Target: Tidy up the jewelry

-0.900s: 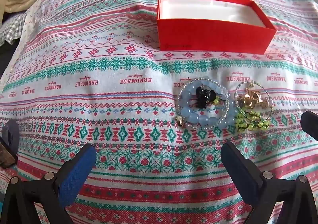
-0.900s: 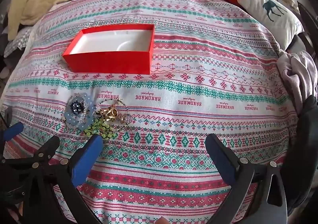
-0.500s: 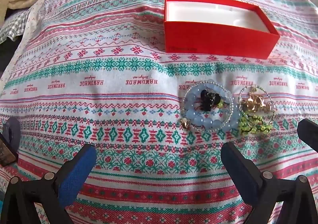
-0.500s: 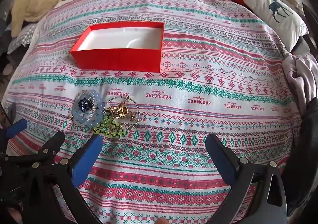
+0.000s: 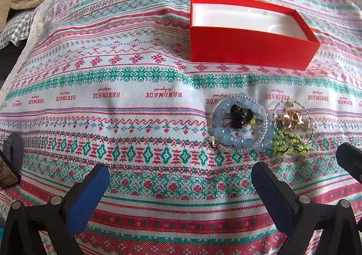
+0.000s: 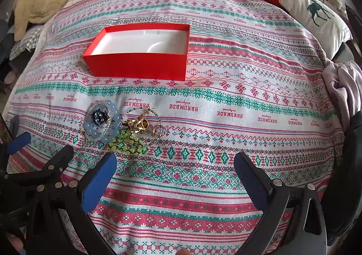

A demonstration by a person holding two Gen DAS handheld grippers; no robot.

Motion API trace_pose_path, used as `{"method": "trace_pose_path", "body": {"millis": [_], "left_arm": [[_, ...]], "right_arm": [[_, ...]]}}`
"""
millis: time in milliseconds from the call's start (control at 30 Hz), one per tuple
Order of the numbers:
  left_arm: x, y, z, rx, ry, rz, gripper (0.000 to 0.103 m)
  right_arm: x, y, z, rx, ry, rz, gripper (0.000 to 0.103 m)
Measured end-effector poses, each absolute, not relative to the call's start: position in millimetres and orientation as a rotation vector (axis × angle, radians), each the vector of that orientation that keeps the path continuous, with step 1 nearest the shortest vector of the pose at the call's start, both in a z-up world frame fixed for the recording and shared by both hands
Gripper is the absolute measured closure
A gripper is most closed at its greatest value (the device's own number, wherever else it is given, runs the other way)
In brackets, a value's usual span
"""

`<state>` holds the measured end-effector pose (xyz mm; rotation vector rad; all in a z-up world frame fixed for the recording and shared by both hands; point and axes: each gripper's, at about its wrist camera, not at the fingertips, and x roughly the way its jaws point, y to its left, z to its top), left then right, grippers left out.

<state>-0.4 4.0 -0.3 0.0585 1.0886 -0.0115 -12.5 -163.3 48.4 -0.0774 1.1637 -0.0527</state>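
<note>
Both grippers, left [image 5: 179,183] and right [image 6: 175,172], hover with jaws wide open and empty. The jewelry [image 5: 260,126] lies heaped on the bedspread [image 5: 135,119] near the red box [image 5: 248,49], which sits lower in view than before.

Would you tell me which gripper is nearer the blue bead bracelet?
Left. The left gripper hovers open with the blue bead bracelet just beyond its right finger; the right gripper is open, farther right.

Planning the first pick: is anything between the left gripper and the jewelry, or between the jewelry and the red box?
Nothing visible. Only bare bedspread lies between the open left gripper and the jewelry, and between that and the open, empty red box.
</note>
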Motion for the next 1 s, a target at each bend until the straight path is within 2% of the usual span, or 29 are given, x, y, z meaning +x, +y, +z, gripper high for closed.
{"method": "trace_pose_path", "body": {"millis": [1000], "left_arm": [[-1,15,-2,0.058,1.084,-0.007,0.0]], "right_arm": [[-14,-161,47,-0.081,1.167,-0.052,0.0]]}}
